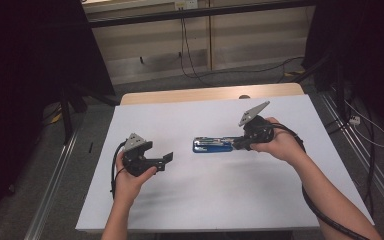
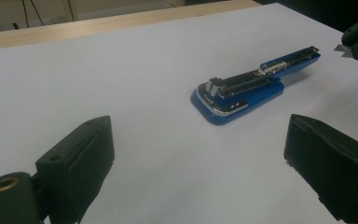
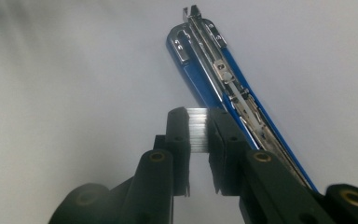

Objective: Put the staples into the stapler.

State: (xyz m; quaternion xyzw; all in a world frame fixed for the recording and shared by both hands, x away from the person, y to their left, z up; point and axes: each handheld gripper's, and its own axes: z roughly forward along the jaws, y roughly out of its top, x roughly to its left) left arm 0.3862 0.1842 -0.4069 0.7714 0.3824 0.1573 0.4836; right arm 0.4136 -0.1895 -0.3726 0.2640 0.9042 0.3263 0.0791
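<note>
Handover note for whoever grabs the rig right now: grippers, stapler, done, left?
Right gripper: shut on a silvery strip of staples, held above the table just short of the stapler's near end.
Left gripper: open, nothing between its jaws, low over the table to the left of the stapler.
Blue stapler with a chrome magazine: lies swung open flat near the middle of the white table, its magazine channel facing up.
Done: stapler opened, staples picked up.
Left: probably set the strip into the channel, then close the stapler; the left gripper is free to steady it.
</note>
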